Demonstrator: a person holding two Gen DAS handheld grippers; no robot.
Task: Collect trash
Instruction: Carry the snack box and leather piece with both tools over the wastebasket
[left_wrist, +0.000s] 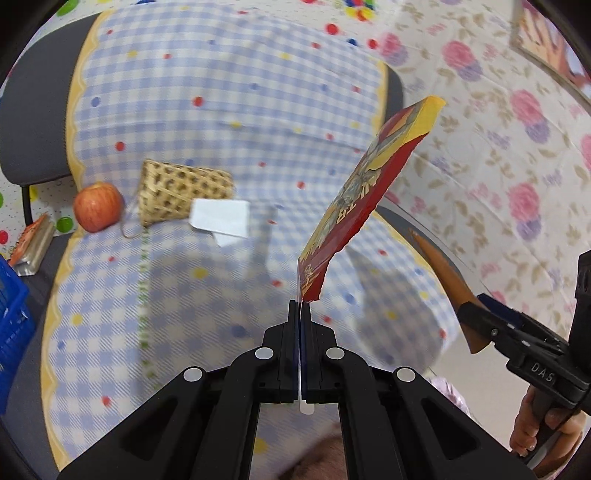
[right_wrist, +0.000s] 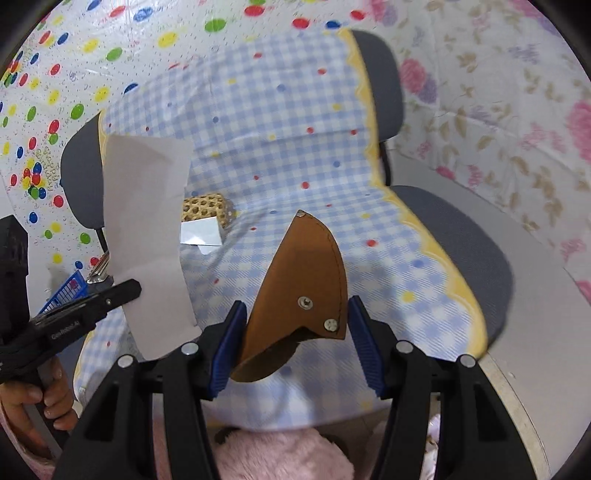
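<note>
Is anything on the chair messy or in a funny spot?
Yes. The woven basket lies tipped on its side on the checked cloth, with a white paper scrap loose in front of it. An apple sits at the cloth's edge, beside the basket rather than inside.

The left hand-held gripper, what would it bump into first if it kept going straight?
Probably the checked cloth on the chair; the red wrapper pinched in the left hand-held gripper would touch first. Depth is unclear.
</note>
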